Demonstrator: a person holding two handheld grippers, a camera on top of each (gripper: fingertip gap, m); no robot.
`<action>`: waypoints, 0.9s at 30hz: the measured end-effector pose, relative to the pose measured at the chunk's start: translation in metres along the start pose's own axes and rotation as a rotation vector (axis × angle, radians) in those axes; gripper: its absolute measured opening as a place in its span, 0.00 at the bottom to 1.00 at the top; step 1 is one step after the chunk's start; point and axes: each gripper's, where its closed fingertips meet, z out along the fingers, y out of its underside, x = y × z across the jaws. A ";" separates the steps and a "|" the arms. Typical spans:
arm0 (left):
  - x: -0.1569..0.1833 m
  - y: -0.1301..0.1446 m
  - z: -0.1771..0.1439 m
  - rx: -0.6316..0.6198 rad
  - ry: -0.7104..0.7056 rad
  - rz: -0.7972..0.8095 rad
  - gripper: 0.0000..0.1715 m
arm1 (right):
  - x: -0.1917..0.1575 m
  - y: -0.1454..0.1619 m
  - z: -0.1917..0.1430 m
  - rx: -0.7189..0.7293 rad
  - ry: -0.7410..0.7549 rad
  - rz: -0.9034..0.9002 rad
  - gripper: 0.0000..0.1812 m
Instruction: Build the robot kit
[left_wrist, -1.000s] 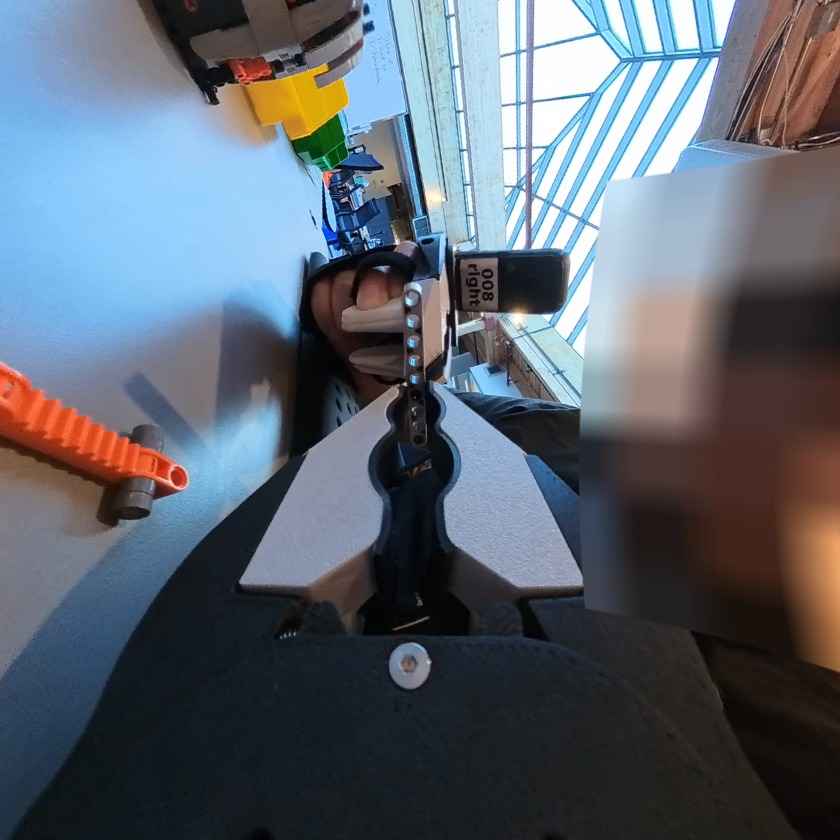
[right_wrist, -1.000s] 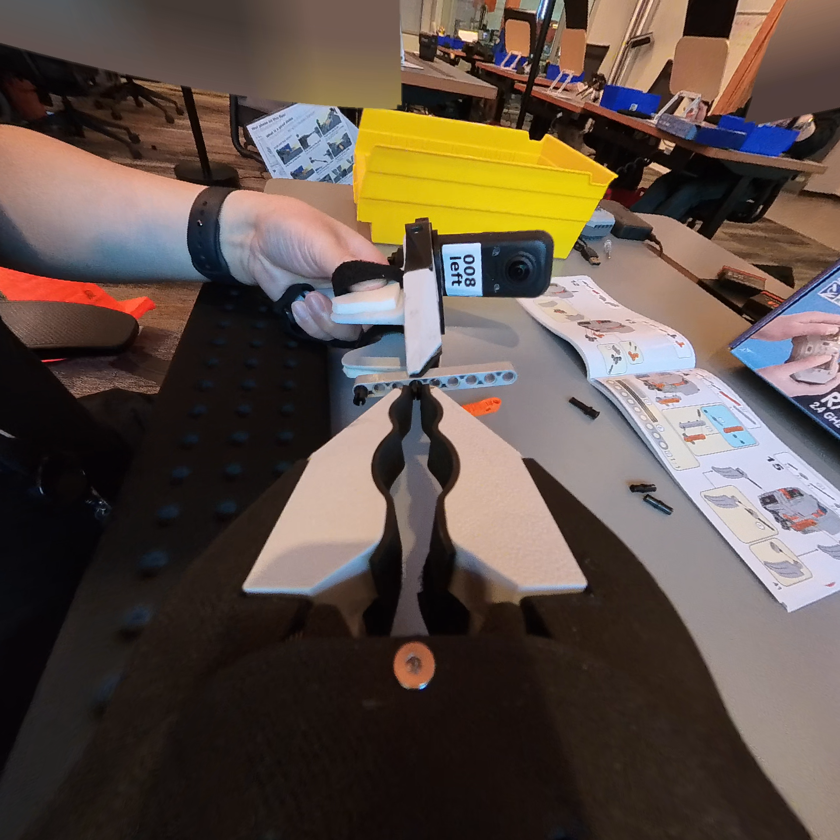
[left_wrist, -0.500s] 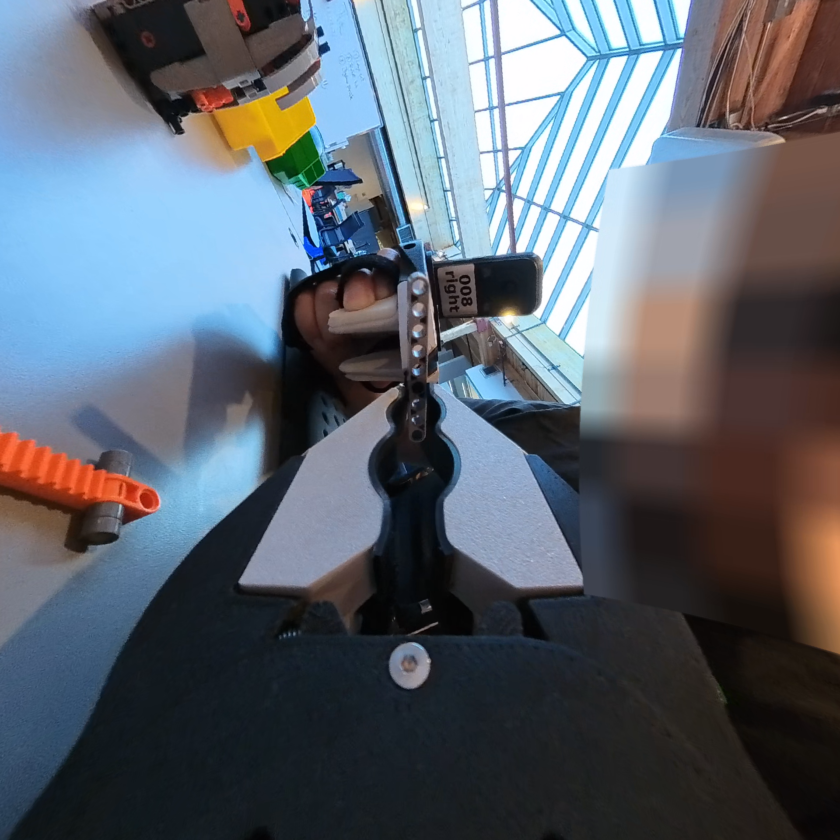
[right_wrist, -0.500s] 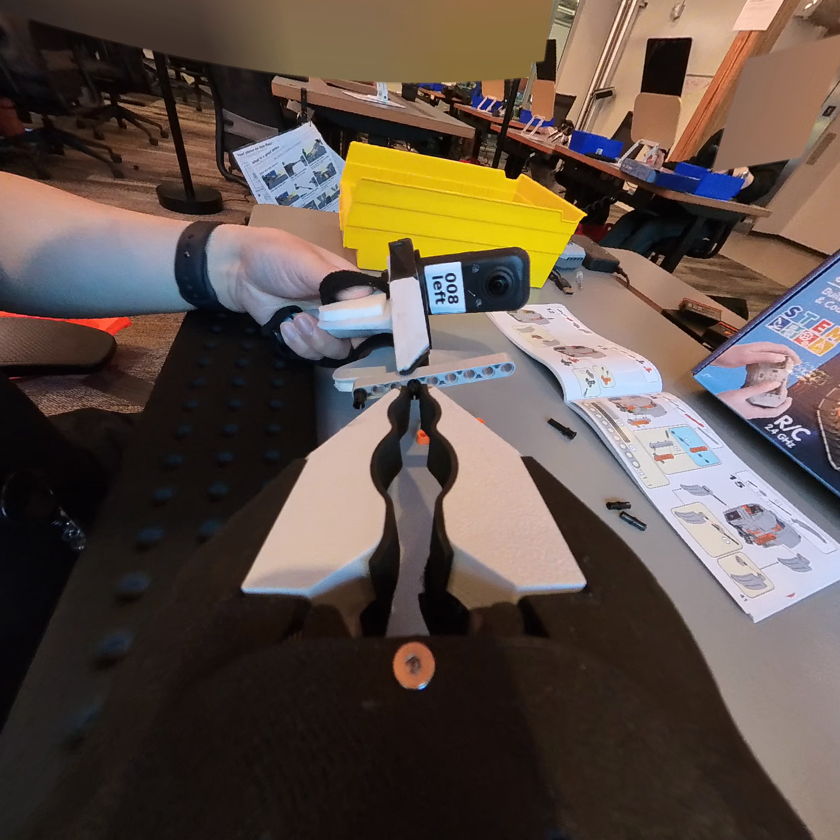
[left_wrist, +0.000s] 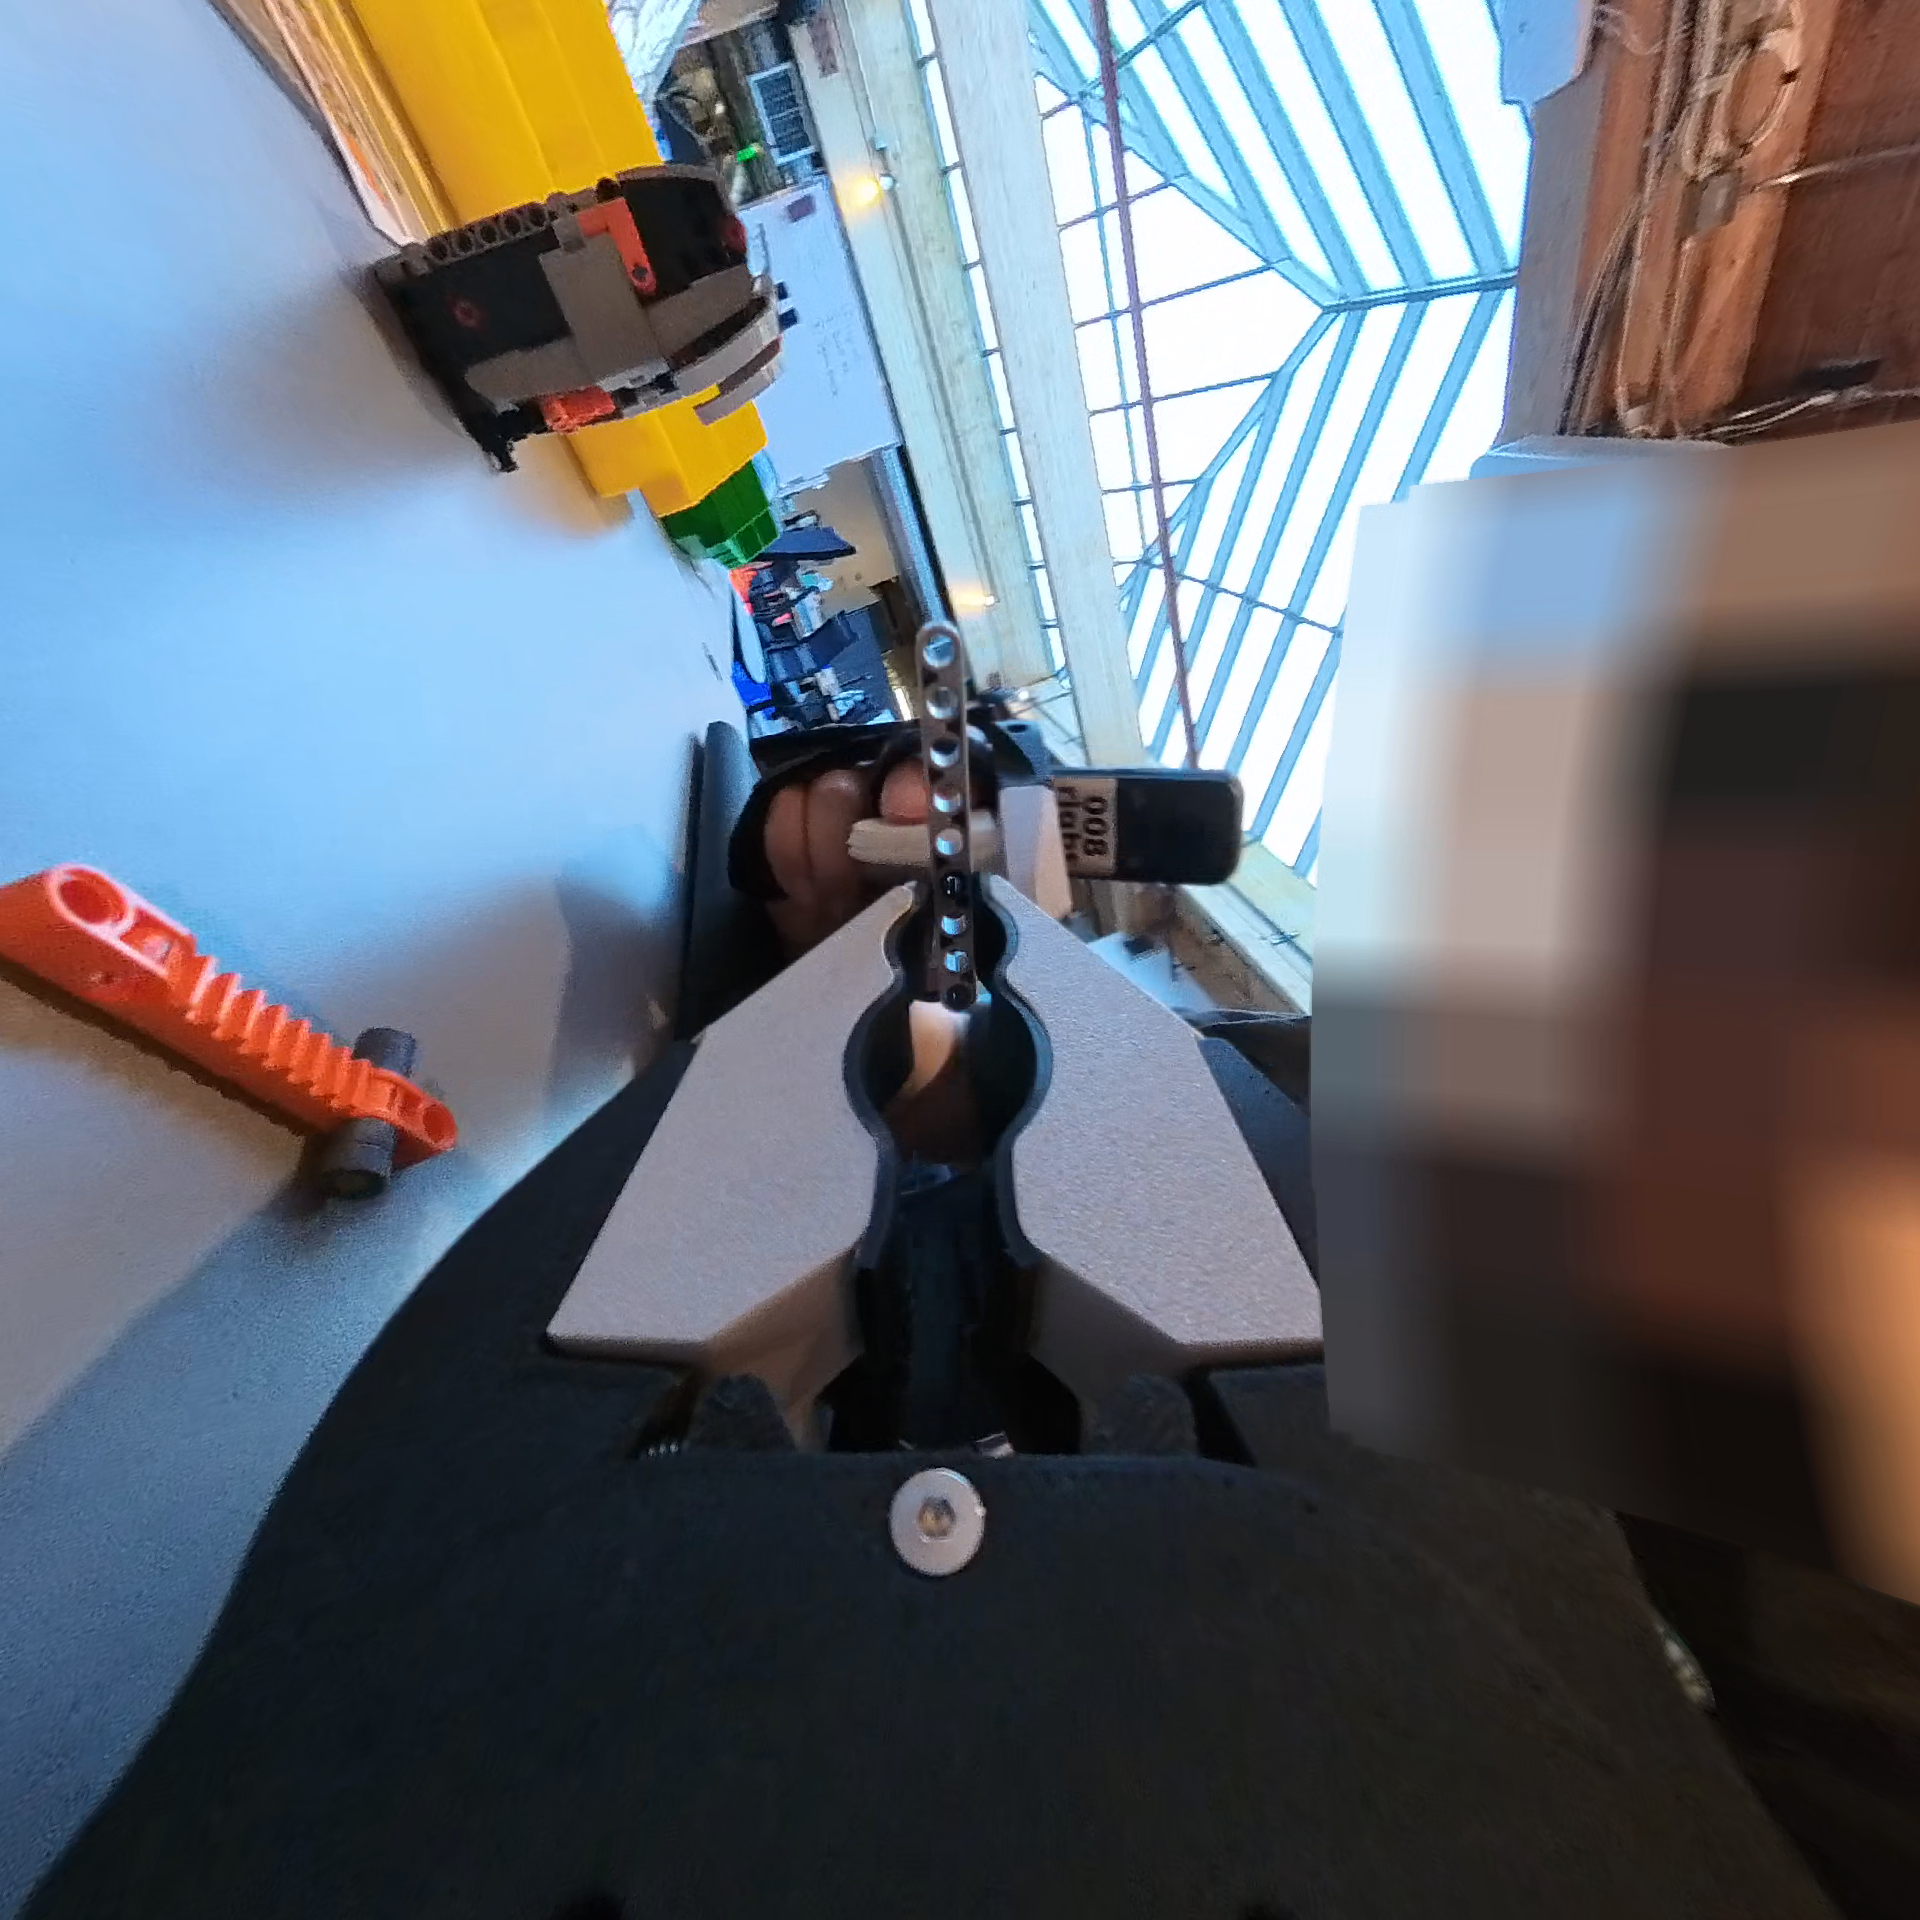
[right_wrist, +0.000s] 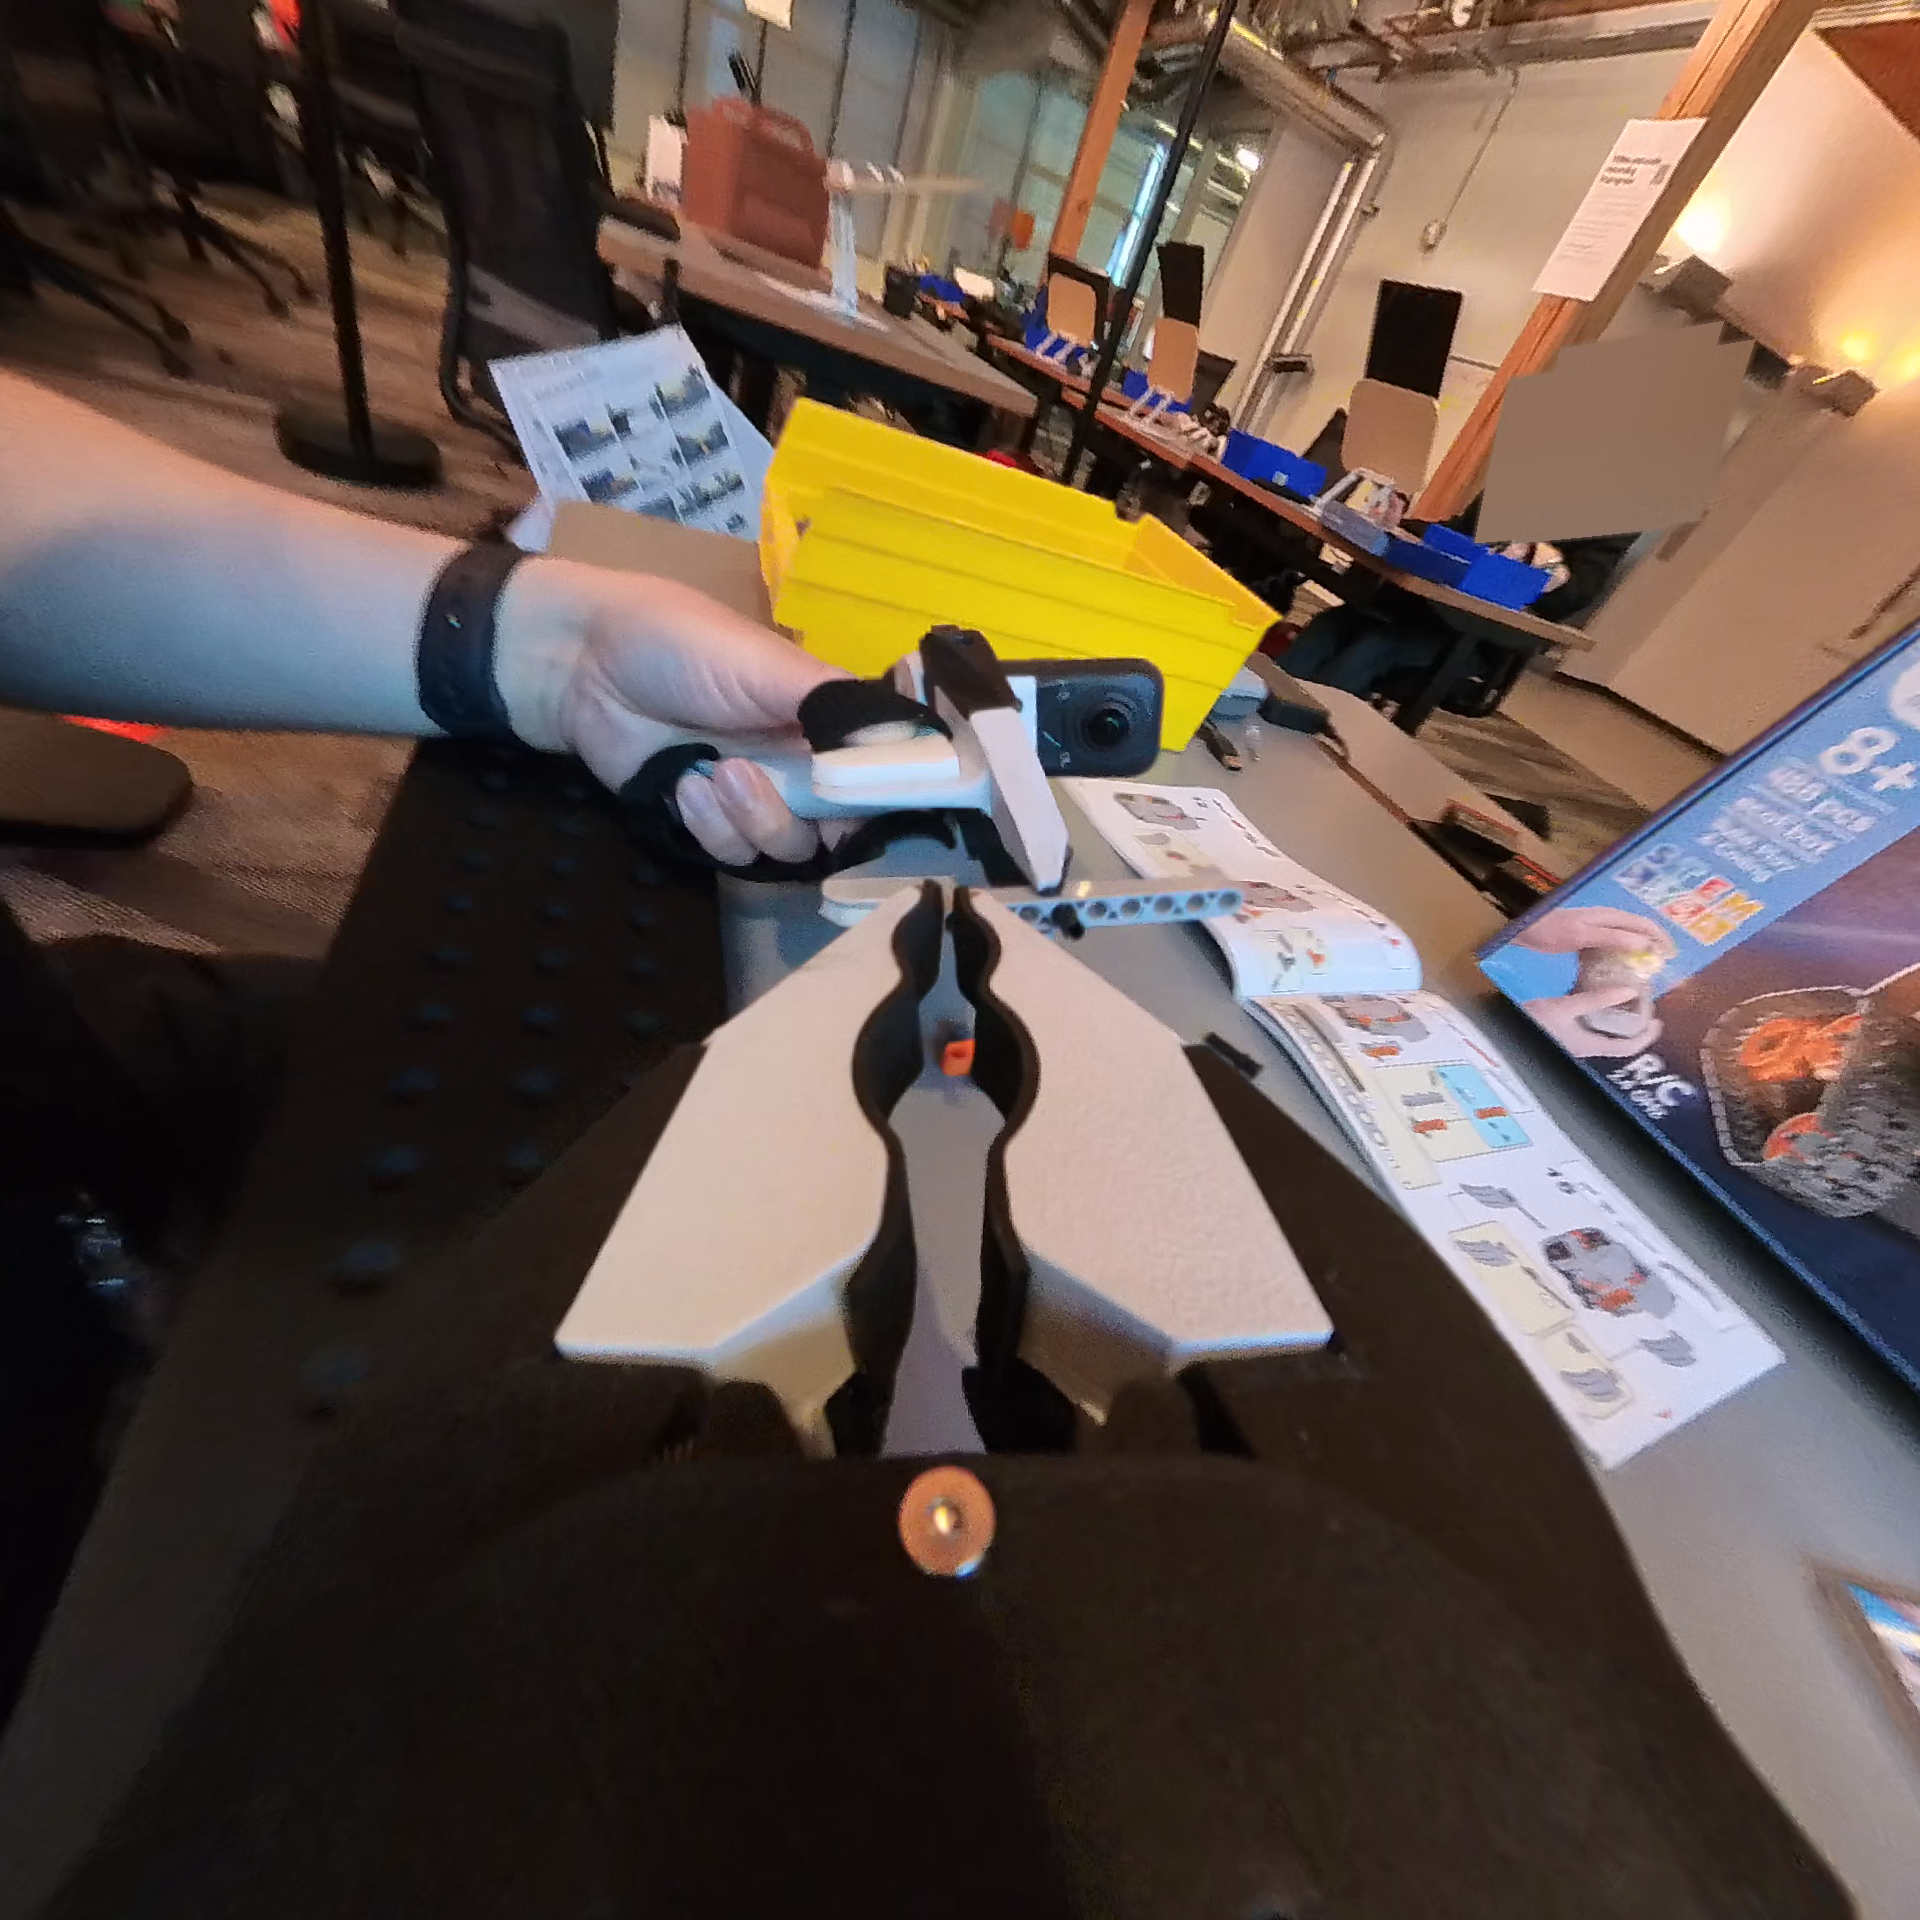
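Note:
My left gripper (left_wrist: 951, 914) is shut on a grey beam with holes (left_wrist: 948, 790), which sticks out past its fingertips. In the right wrist view the same beam (right_wrist: 1132, 907) lies level above the table, pinched by the left gripper (right_wrist: 1044, 883) in a person's hand (right_wrist: 665, 707). A black pin (right_wrist: 1065, 920) sits in one of its holes. My right gripper (right_wrist: 951, 896) has its jaws shut, with the tips at the beam just left of the pin. I cannot tell whether they pinch anything.
An orange toothed rack with a grey pin (left_wrist: 229, 1023) and a part-built grey and black model (left_wrist: 592, 312) lie on the grey table (right_wrist: 1714, 1558). Yellow bins (right_wrist: 987, 561), an open instruction booklet (right_wrist: 1455, 1143), a blue box (right_wrist: 1766, 987) and a small orange piece (right_wrist: 954, 1058) are also there. The tips of both grippers are at nearly the same place.
The beam and left gripper have shifted right in the right wrist view. The black pin, earlier left of my right fingertips, is now right of them. More beam sticks out of the left gripper.

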 end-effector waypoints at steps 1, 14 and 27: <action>-0.001 0.001 0.001 -0.008 -0.013 0.007 0.02 | -0.001 0.001 0.003 -0.017 0.010 -0.033 0.00; -0.004 0.005 0.004 -0.032 -0.033 0.012 0.02 | -0.001 0.010 0.015 -0.079 0.009 -0.027 0.00; -0.004 0.008 0.006 -0.054 -0.036 0.013 0.02 | 0.006 0.015 0.016 -0.100 0.023 0.014 0.00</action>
